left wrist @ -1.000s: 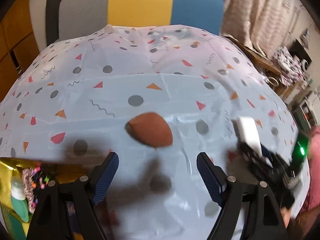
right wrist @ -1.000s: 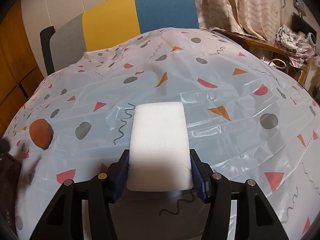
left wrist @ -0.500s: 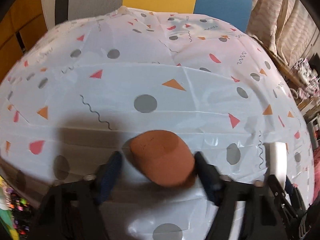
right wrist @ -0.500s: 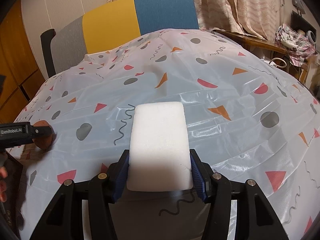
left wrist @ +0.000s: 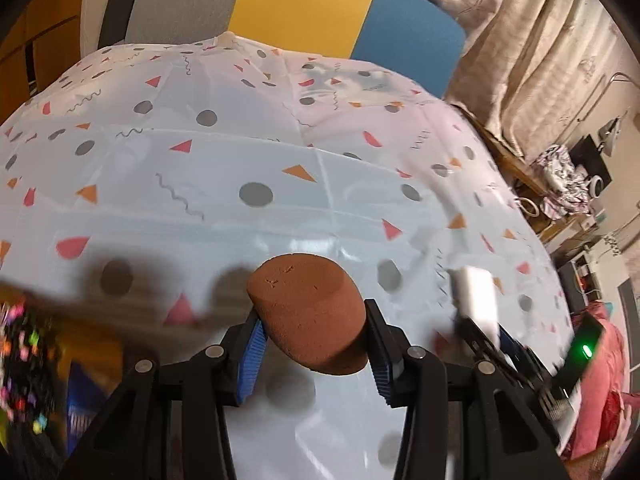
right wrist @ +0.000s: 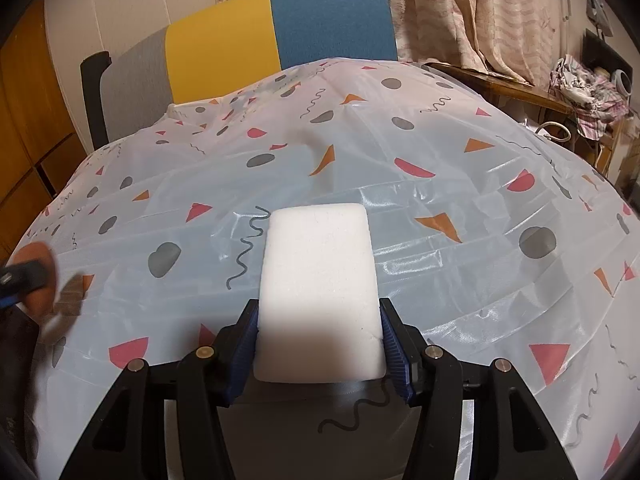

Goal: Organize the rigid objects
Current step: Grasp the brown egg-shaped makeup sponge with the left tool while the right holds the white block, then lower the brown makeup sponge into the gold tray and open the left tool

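While the brown egg-shaped sponge (left wrist: 310,316) sits clamped between the left gripper (left wrist: 314,354) pads above the patterned plastic tablecloth (left wrist: 280,160), the right gripper (right wrist: 318,344) grips a white rectangular foam block (right wrist: 318,292) to the sponge's right.

Warm, dim indoor light. Glare is seen on the plastic sheet over the worktop (right wrist: 440,208). Soft dark shadows are cast beneath the left hand-held gripper (left wrist: 312,344). Motion blur smears the left view's lower left corner; heavy fisheye bending and black vignetting at all edges.
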The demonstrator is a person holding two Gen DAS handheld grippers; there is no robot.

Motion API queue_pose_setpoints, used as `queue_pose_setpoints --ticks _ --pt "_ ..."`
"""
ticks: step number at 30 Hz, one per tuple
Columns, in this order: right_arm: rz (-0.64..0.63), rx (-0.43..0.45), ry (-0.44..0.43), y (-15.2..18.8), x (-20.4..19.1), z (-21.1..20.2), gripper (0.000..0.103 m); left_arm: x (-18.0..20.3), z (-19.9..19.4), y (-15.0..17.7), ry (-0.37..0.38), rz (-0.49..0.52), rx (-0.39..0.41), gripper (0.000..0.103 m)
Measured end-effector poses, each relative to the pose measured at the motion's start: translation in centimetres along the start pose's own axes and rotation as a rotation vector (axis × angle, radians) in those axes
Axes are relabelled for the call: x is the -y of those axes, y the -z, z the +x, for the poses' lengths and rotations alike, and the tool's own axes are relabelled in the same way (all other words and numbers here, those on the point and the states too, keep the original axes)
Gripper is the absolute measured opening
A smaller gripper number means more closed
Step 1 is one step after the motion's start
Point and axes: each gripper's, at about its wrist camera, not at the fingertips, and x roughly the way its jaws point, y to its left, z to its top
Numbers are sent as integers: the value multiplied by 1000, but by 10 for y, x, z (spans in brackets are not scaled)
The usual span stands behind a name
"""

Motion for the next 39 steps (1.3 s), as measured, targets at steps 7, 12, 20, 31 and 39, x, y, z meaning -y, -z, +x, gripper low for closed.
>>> queue_pose_setpoints --ticks 7,12,20,31,39 --pt "-9 -2 13 0 -2 1 58 -15 -56 38 82 -31 24 46" --pt "-19 -5 29 1 -5 1 58 -42 -92 59 67 -27 55 46" --pt "-36 -3 54 2 -9 0 57 -111 -136 78 4 -123 96 46" --pt "-14 93 65 2 -4 -20 57 -197 -142 92 -60 -218 14 51" --pt "-14 130 80 -2 -9 -47 57 -212 -146 102 -135 -231 5 77"
